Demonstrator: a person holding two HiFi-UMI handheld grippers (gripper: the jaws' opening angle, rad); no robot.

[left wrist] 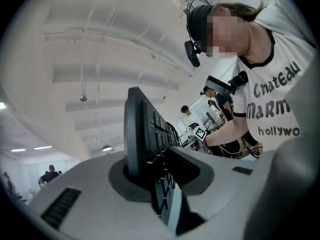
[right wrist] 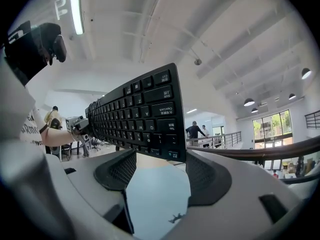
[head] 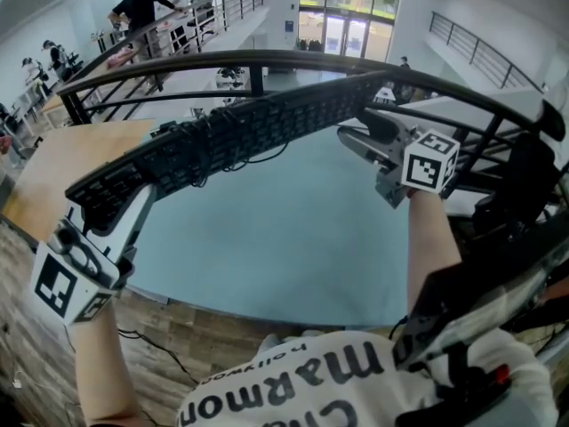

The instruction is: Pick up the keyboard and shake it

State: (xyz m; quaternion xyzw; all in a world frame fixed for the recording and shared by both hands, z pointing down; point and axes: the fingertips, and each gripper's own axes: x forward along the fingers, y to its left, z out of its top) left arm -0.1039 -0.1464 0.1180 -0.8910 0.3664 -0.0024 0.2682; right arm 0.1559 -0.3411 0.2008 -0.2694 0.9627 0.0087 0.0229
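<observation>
Holding black keyboard (head: 249, 127) aloft over blue bench (head: 267, 238), left gripper (head: 120, 207) jaws clamped on one end, right gripper (head: 363, 133) jaws clamped on the other

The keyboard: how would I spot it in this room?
Start at the pale blue table; in the air above it a long black keyboard spans between the left gripper and the right gripper, each clamped on one end. Unlike the smooth black railing behind it, it has rows of keys and a thin cable drooping beneath.
</observation>
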